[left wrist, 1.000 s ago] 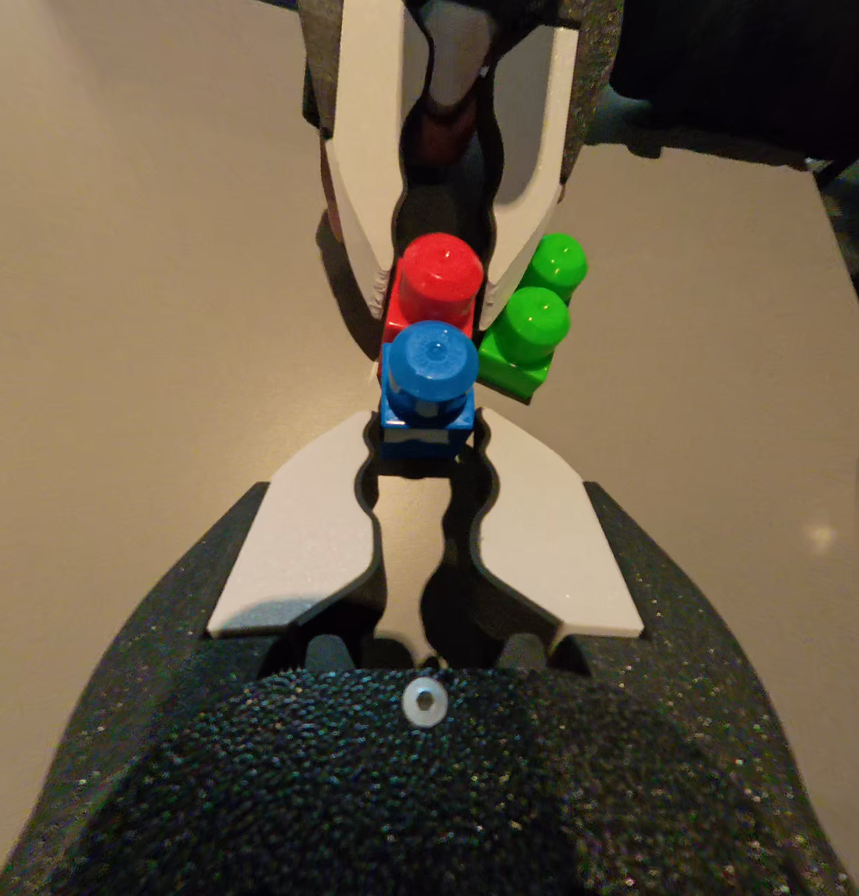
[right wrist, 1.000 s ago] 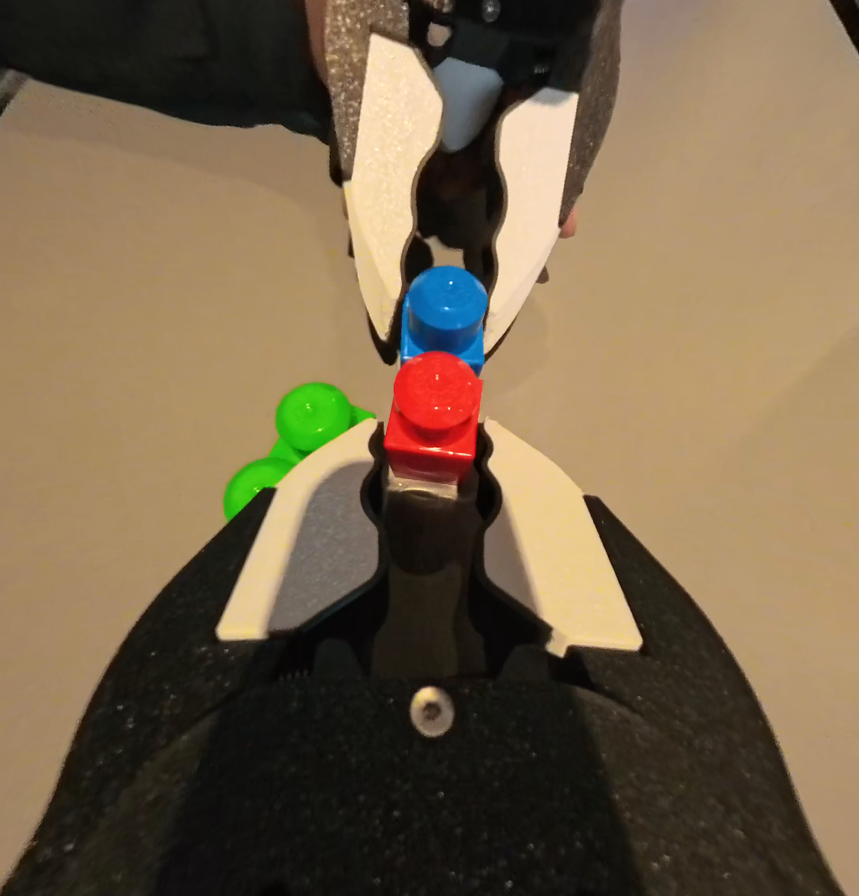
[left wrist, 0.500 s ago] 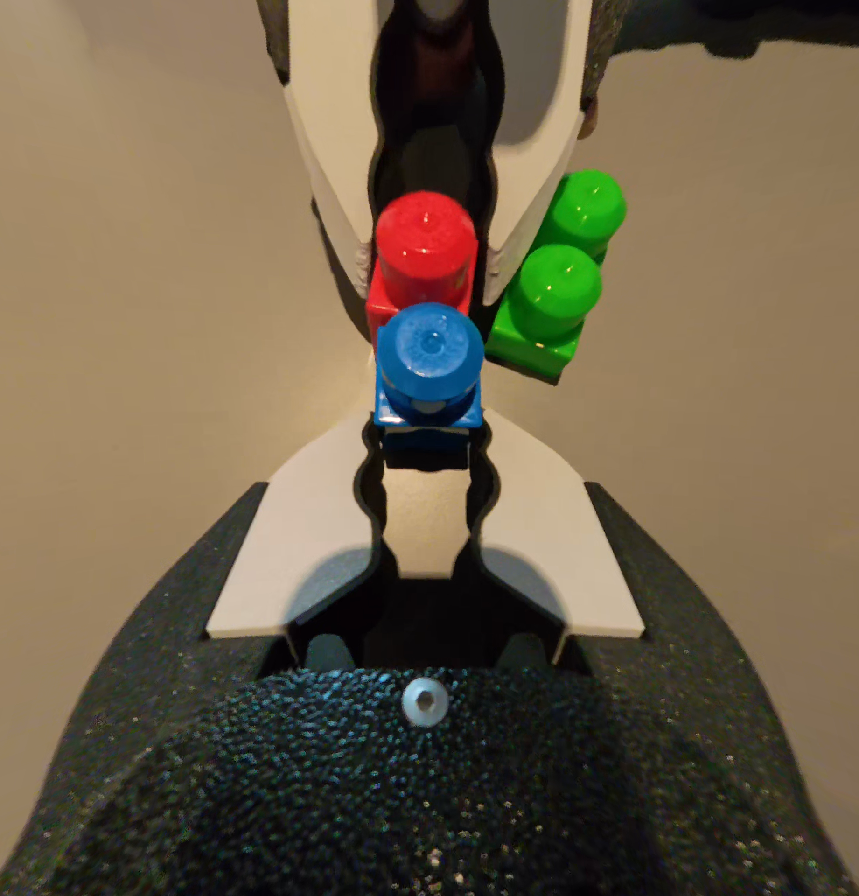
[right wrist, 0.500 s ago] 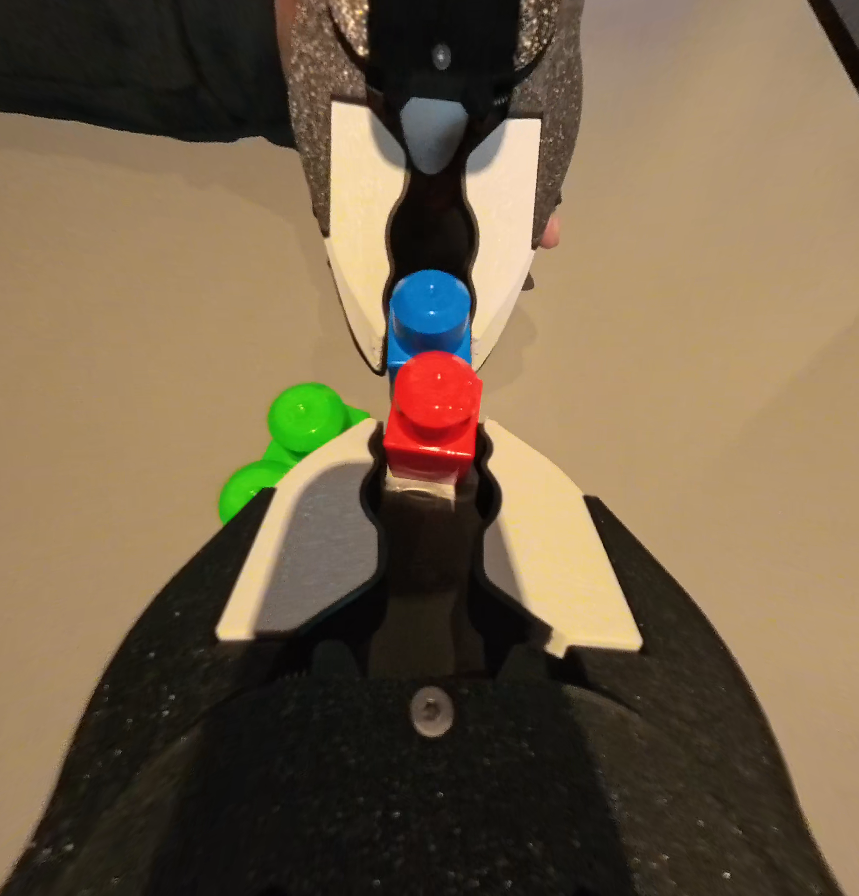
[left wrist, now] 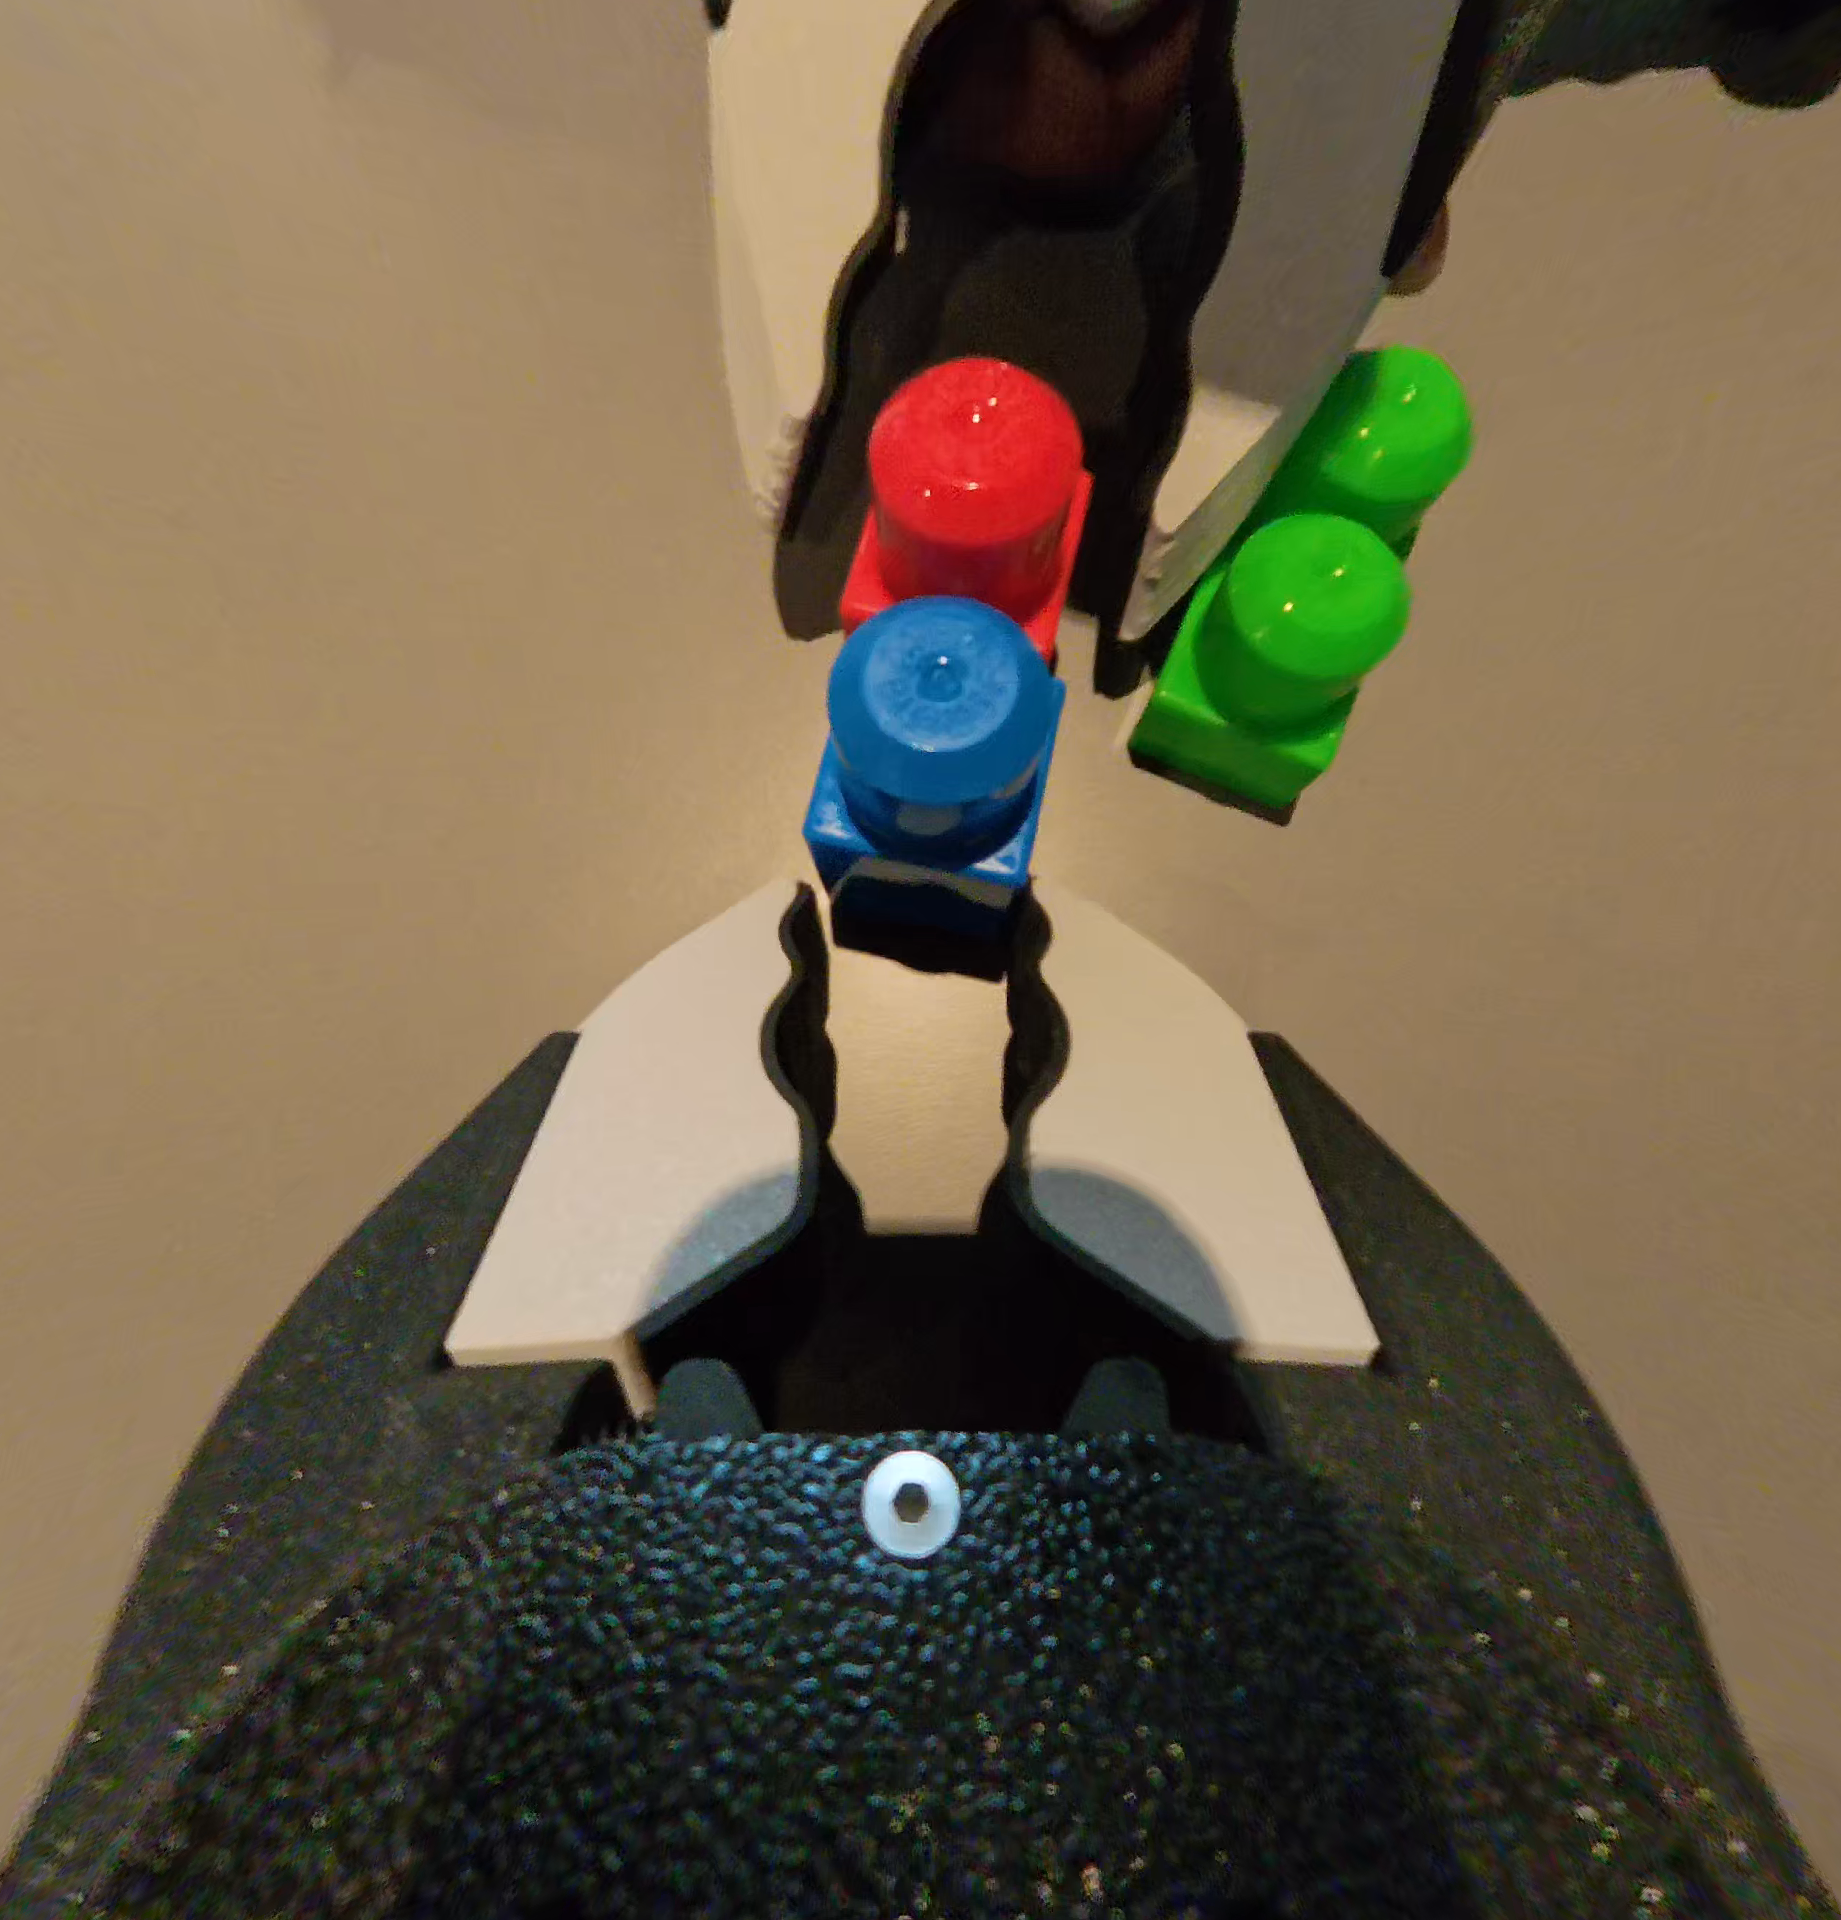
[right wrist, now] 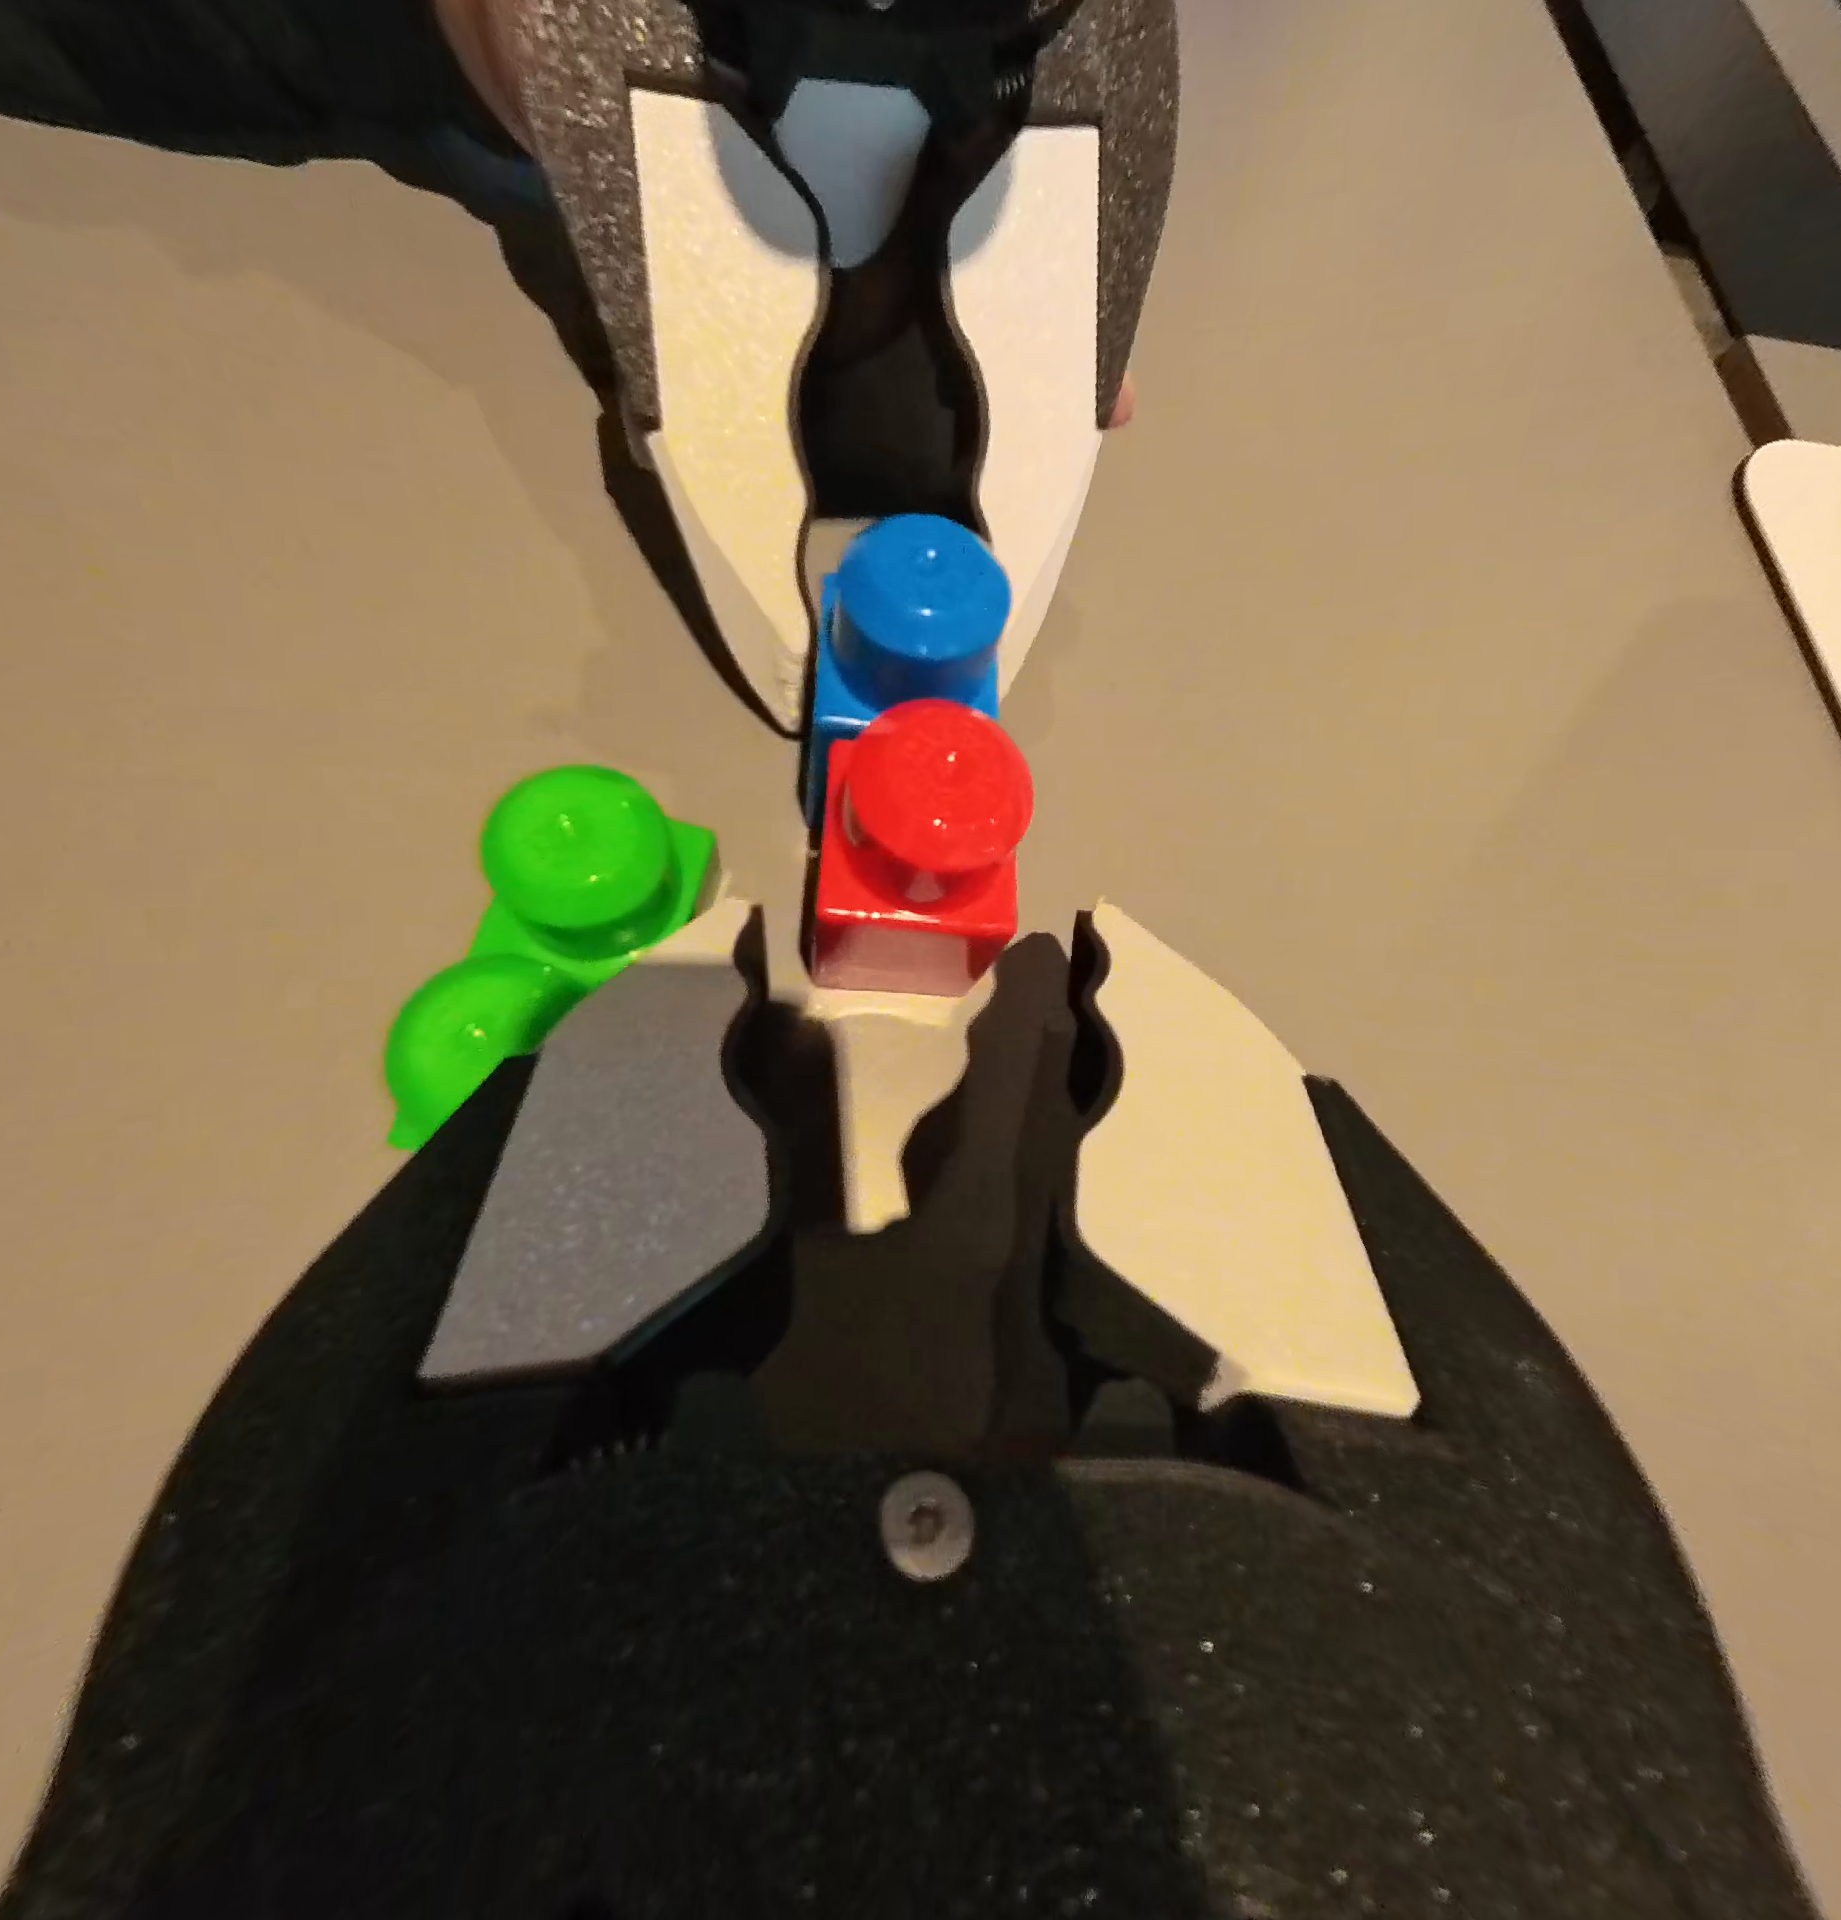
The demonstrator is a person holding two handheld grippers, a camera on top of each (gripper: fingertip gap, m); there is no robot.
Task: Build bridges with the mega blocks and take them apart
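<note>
Left wrist view puts the left claw (left wrist: 916, 914) lowest in frame, its white fingers set against the sides of a single-stud blue plastic block (left wrist: 931, 748); whether they press or only touch I cannot tell. Just beyond stands a single-stud red plastic block (left wrist: 973, 499), close beside the blue one, between the parted fingers of the right claw (right wrist: 916, 925), which do not touch it. Both sit on the beige tabletop (left wrist: 324, 623), apparently as bridge pillars. Rightmost lies a two-stud green plastic block (left wrist: 1300, 603), probably the span, loose beside them.
</note>
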